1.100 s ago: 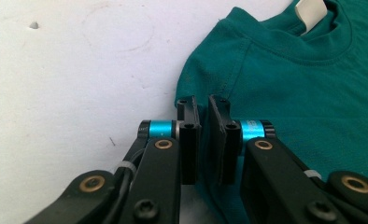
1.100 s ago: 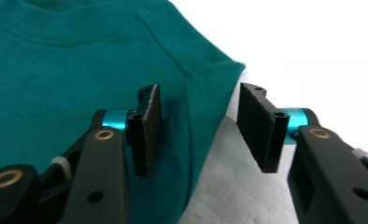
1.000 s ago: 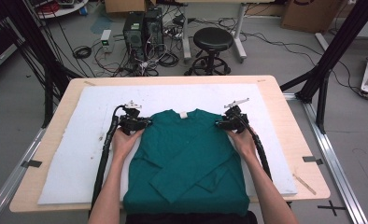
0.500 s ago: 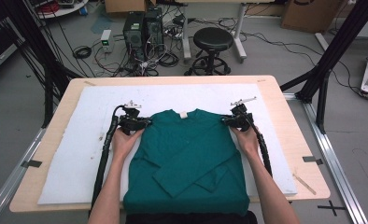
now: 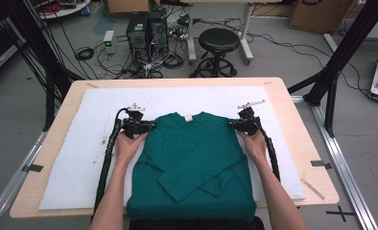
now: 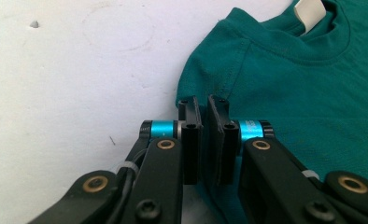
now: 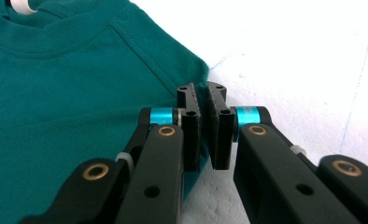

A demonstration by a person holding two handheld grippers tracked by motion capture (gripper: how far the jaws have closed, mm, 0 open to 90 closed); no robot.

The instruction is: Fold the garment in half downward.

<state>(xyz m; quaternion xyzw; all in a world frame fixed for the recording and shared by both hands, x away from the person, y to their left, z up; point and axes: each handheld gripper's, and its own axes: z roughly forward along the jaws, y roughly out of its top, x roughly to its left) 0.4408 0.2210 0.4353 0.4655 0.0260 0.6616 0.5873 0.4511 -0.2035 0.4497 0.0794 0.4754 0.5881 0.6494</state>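
Observation:
A teal long-sleeved shirt [image 5: 192,163] lies flat on the white mat [image 5: 177,98], collar toward the far side and both sleeves folded across its front. A white label [image 5: 189,118] shows inside the collar. My left gripper [image 5: 146,127] is at the shirt's left shoulder. In the left gripper view the gripper [image 6: 204,105] stands shut on the shoulder edge of the shirt [image 6: 303,93]. My right gripper [image 5: 235,125] is at the right shoulder. In the right gripper view it [image 7: 202,93] is pinched on the shoulder corner of the shirt [image 7: 56,93].
The mat covers most of the wooden table [image 5: 312,143]. The shirt's hem reaches the table's near edge. Bare mat lies to both sides and beyond the collar. On the floor behind the table are a black stool [image 5: 219,40], computer cases [image 5: 146,24] and cables.
Both grippers have drawn slightly outward and toward the near side at the shoulders, the right one more. The shirt's top edge lies wider and flatter than before.

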